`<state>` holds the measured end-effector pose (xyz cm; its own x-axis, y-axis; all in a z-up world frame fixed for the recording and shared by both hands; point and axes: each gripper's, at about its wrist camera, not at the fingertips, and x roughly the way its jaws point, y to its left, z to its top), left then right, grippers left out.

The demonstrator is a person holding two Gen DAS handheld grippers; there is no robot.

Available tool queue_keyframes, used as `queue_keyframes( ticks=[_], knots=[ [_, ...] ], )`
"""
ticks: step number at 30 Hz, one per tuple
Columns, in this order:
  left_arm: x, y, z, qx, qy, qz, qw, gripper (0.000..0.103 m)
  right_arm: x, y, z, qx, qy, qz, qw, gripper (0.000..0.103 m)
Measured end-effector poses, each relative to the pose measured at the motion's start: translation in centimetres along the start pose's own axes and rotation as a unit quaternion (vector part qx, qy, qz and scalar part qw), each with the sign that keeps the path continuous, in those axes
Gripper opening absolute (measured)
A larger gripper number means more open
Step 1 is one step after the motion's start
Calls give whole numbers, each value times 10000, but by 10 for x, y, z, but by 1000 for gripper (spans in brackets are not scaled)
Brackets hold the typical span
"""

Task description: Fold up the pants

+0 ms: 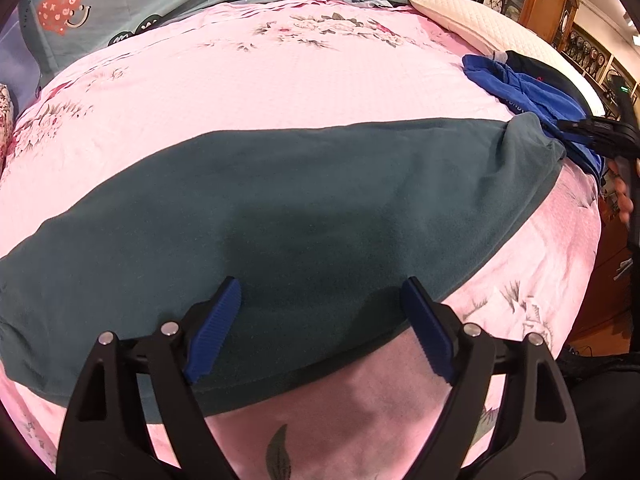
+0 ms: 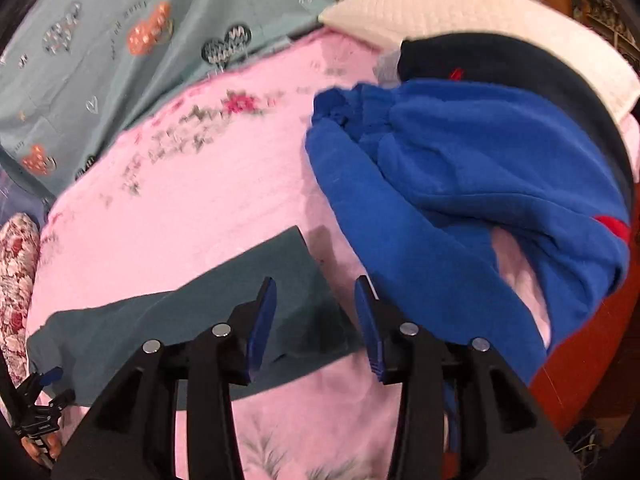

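Dark teal pants (image 1: 280, 208) lie flat in a long band across the pink floral bedsheet (image 1: 260, 80). My left gripper (image 1: 320, 292) is open and empty, just above the pants' near edge. My right gripper (image 2: 316, 292) is open and empty, hovering over the right end of the teal pants (image 2: 200, 320). The right gripper also shows at the right edge of the left wrist view (image 1: 600, 136), and the left gripper shows at the lower left of the right wrist view (image 2: 44, 400).
A pile of blue fleece clothing (image 2: 460, 184) with a dark navy garment (image 2: 500, 64) behind it lies right of the pants. A white pillow (image 2: 460, 12) and a grey-green patterned quilt (image 2: 100, 60) are at the back. Wooden furniture (image 1: 560, 4) stands beyond the bed.
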<state>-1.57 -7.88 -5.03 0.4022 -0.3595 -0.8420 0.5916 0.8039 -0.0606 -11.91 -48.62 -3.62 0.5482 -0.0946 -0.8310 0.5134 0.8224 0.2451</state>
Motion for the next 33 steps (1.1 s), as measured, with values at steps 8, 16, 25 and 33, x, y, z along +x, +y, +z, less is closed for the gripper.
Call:
queue_keyframes(
  ticks=[8, 16, 25, 33],
  knots=[
    [2, 1, 4, -46, 25, 42, 10000, 85, -4, 9, 16, -338, 572, 341, 9972, 1],
    [3, 2, 4, -105, 24, 58, 9999, 86, -63, -5, 19, -937, -574, 1290, 9855, 1],
    [0, 2, 0, 20, 117, 140, 9998, 86, -11, -40, -32, -849, 31, 710, 9939, 1],
    [-4, 6, -7, -57, 120, 157, 9998, 86, -51, -8, 6, -977, -611, 1422, 9831, 1]
  ],
)
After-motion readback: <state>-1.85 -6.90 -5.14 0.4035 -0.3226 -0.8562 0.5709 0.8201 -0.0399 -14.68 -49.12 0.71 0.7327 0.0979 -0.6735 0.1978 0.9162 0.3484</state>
